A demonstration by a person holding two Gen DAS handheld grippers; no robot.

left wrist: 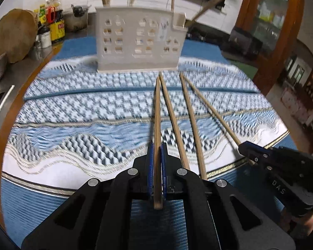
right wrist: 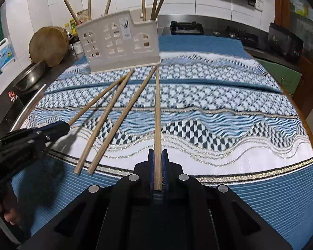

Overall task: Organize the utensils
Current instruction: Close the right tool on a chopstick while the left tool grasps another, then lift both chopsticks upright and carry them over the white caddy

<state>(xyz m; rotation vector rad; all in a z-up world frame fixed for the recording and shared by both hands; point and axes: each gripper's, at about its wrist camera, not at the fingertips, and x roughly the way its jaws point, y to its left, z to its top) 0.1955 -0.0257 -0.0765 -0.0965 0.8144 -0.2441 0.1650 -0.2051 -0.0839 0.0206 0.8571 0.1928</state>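
A white perforated utensil holder (left wrist: 139,39) (right wrist: 119,45) stands at the far side of the cloth with several chopsticks upright in it. My left gripper (left wrist: 156,145) (right wrist: 65,126) is shut on one wooden chopstick (left wrist: 157,114) (right wrist: 98,100) whose far tip points at the holder's base. My right gripper (right wrist: 157,152) (left wrist: 243,146) is shut on another chopstick (right wrist: 157,108) (left wrist: 210,110), likewise aimed at the holder. Two loose chopsticks (left wrist: 173,116) (right wrist: 106,116) lie side by side on the cloth between the held ones.
A blue and white patterned cloth (left wrist: 83,108) covers the table. At the left stand a round wooden chopping block (left wrist: 12,35), sauce bottles (left wrist: 52,18) and a metal bowl (right wrist: 29,77). A gas stove (right wrist: 186,28) sits behind; a wooden door frame (left wrist: 281,41) rises at the right.
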